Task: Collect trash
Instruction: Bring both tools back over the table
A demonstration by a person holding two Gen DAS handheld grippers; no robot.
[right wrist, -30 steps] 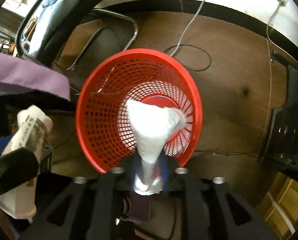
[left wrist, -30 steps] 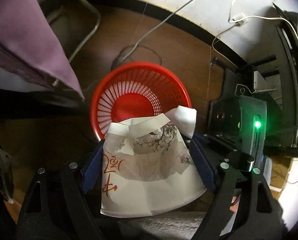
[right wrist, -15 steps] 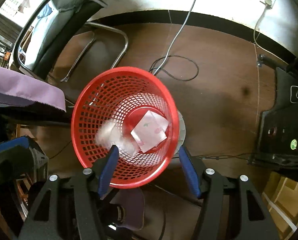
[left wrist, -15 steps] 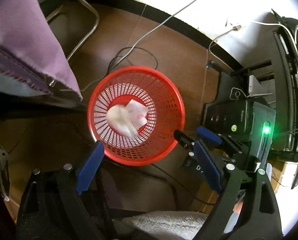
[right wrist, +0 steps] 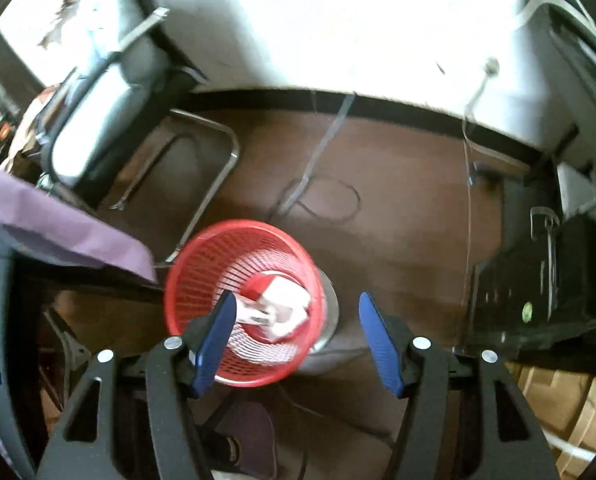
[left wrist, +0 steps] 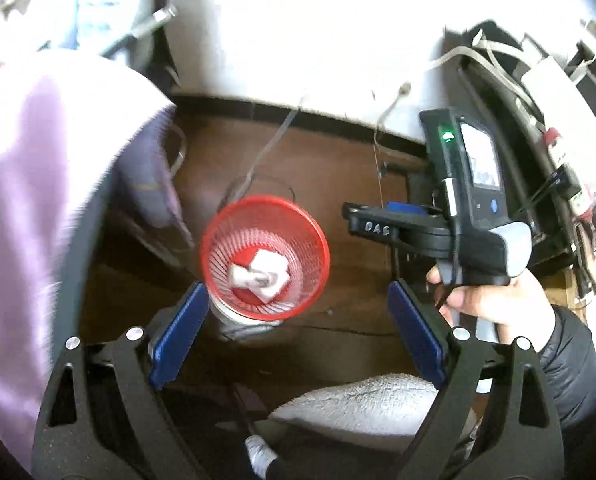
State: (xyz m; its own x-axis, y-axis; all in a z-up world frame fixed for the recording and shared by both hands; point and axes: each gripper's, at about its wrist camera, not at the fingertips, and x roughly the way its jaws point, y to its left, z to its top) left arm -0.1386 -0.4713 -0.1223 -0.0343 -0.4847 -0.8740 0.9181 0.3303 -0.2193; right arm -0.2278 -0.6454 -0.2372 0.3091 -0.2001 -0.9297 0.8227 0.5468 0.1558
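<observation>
A red mesh wastebasket (left wrist: pixel 217 248) stands on the brown floor and holds crumpled white paper trash (left wrist: pixel 259 274). It also shows in the right wrist view (right wrist: pixel 201 264), with the paper (right wrist: pixel 281 304) inside. My left gripper (left wrist: pixel 298 320) is open and empty, high above the basket. My right gripper (right wrist: pixel 293 336) is open and empty, also above it. In the left wrist view the right gripper (left wrist: pixel 378 220) appears to the right, held by a hand (left wrist: pixel 494 300).
A purple cloth (left wrist: pixel 37 200) hangs over a table edge at left. A metal-framed chair (right wrist: pixel 109 112) stands behind the basket. Cables (right wrist: pixel 322 196) lie on the floor by the white wall. A black computer case (right wrist: pixel 538 280) stands at right.
Both grippers opened and dropped their paper trash into the basket, then rose well above it. The basket now looks smaller and farther in both views.
</observation>
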